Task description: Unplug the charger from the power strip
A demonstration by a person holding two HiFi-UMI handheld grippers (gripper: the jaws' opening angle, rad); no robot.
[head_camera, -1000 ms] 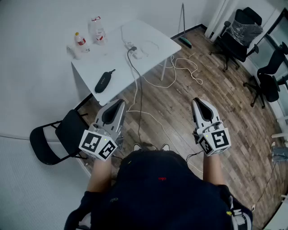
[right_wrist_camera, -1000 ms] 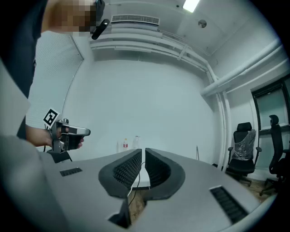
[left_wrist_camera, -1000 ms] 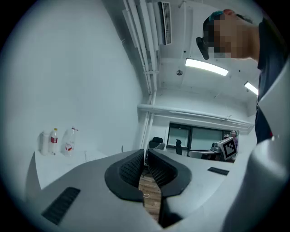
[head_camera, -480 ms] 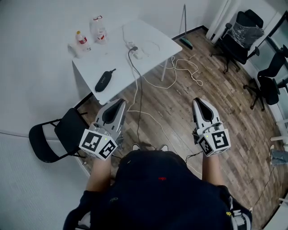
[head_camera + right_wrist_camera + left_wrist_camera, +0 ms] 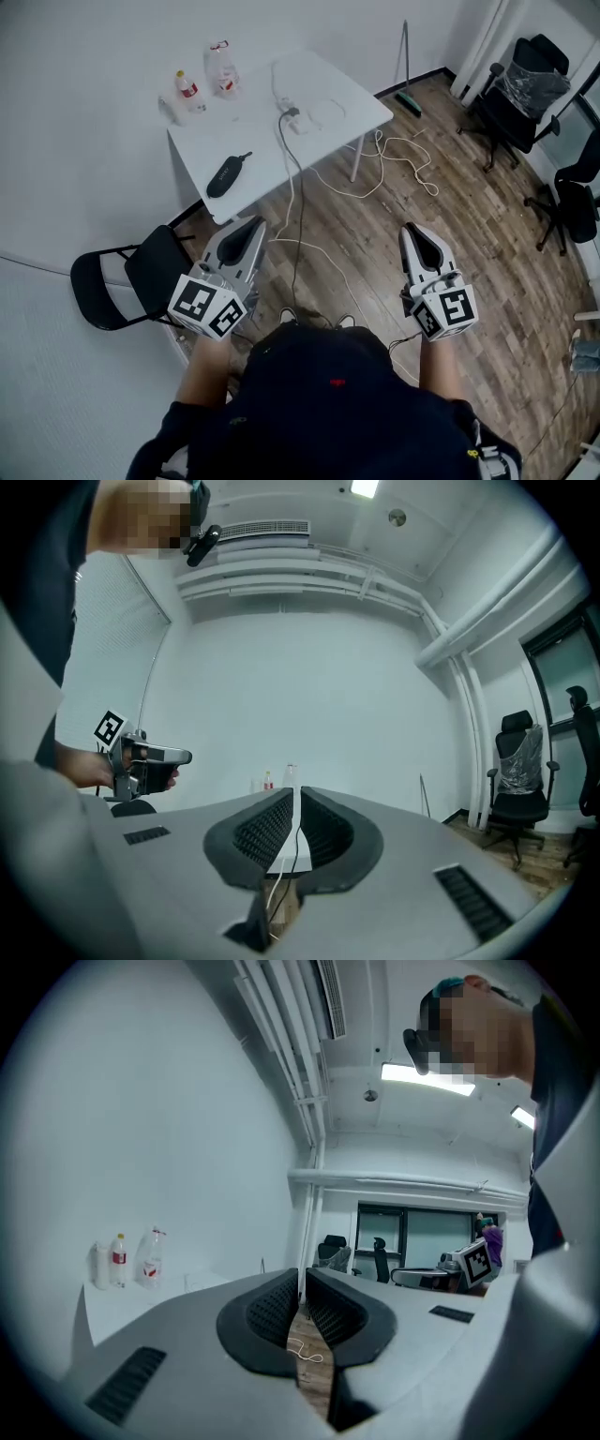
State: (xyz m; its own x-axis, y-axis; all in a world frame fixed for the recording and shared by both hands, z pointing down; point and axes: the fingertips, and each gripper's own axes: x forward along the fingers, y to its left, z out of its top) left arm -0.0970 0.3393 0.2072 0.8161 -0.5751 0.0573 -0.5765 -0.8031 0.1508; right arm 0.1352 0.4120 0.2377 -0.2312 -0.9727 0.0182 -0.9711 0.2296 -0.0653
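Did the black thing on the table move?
No. The black thing lies near the same table edge as before, below the bottles; only the view shifted.

Your left gripper (image 5: 302,1286) held its fingers (image 5: 270,1312) all but together, with nothing between them. Through the slit showed wooden floor (image 5: 314,1380) and a white cable (image 5: 306,1353). At left, a red-labelled bottle (image 5: 119,1260) and a clear bottle (image 5: 150,1257) stood on the white worktop (image 5: 108,1305).

Sparse office room: plain white table (image 5: 251,141), 2 black swivel chairs (image 5: 514,105), black folding chair (image 5: 127,286), wood-plank floor (image 5: 487,244), bare white walls.
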